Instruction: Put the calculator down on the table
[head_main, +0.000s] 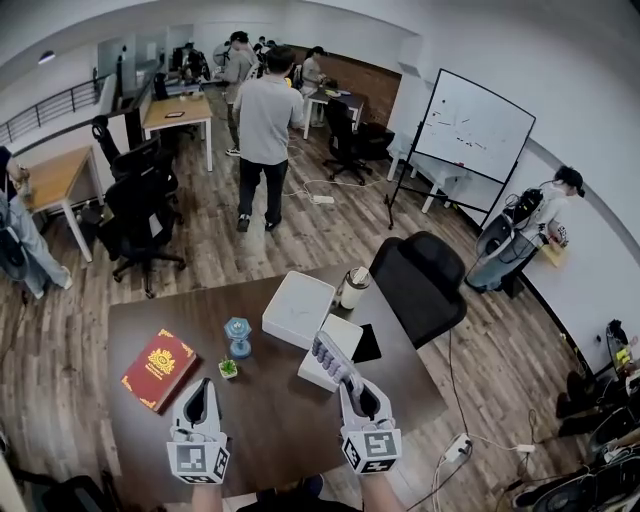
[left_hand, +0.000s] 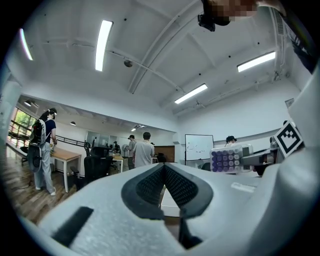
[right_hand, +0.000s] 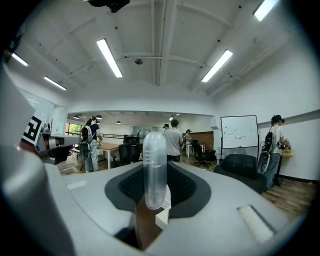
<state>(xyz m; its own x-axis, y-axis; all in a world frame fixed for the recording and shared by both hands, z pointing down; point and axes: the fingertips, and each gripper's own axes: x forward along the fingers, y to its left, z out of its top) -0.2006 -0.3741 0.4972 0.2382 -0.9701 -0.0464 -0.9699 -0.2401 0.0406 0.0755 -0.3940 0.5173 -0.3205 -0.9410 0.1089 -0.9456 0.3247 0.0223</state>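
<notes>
The calculator (head_main: 330, 358), pale with purple keys, is clamped in my right gripper (head_main: 350, 384) and held above the brown table (head_main: 280, 430), over a white box (head_main: 340, 335). In the right gripper view the calculator (right_hand: 154, 167) stands edge-on between the jaws of my right gripper (right_hand: 155, 186). The left gripper view shows the calculator (left_hand: 227, 159) keys-on at the right. My left gripper (head_main: 202, 388) hovers over the table's near left part. Its fingertips meet with nothing between them, as the left gripper (left_hand: 164, 168) shows in its own view.
On the table lie a red book (head_main: 160, 368), a small potted plant (head_main: 228, 369), a blue dumbbell-shaped item (head_main: 238, 337), a larger white box (head_main: 298, 308), a cup (head_main: 354, 288) and a flat black item (head_main: 368, 343). A black chair (head_main: 420, 285) stands at the far right edge. People stand beyond.
</notes>
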